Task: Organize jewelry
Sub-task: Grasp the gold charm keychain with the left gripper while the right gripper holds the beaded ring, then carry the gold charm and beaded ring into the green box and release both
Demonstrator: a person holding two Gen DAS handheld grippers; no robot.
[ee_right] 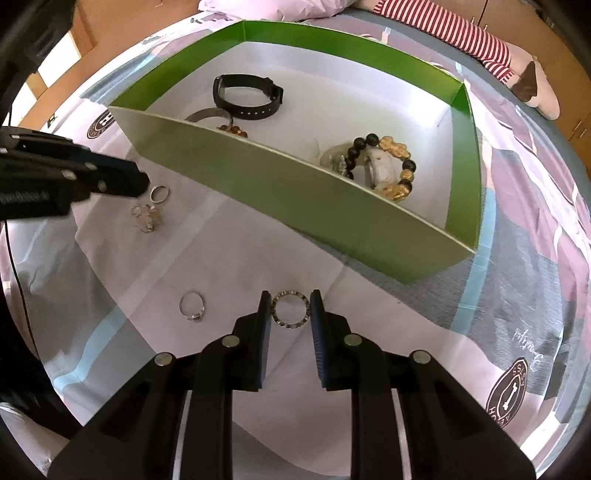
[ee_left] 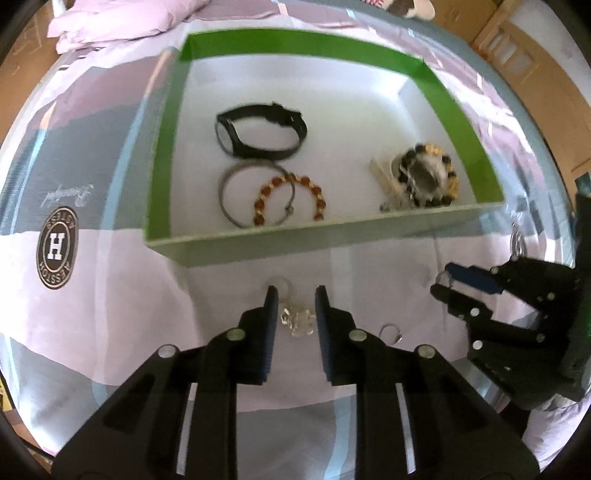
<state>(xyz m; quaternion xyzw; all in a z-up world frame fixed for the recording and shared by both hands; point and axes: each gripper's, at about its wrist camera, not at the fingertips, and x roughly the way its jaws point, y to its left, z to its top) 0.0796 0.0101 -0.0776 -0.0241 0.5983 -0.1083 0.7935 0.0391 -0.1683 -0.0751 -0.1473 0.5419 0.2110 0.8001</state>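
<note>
A green box (ee_left: 162, 155) with a white floor lies on the bed and holds a black watch (ee_left: 258, 131), a silver bangle (ee_left: 236, 195), an amber bead bracelet (ee_left: 288, 199) and a black-and-gold bead bracelet (ee_right: 384, 166). My left gripper (ee_left: 295, 306) hangs narrowly open over a clear crystal piece (ee_left: 297, 321) on the sheet in front of the box. My right gripper (ee_right: 290, 306) is shut on a dark-stoned ring (ee_right: 290, 308), its pads touching both sides. The right gripper (ee_left: 441, 284) also shows at the right of the left wrist view.
Two more rings lie loose on the sheet, a stone-set one (ee_right: 192, 306) and a plain band (ee_right: 159, 192) next to the crystal piece (ee_right: 146, 218). The box's near wall (ee_right: 295, 199) stands between the grippers and the box floor. A folded pink quilt (ee_left: 122, 18) lies beyond.
</note>
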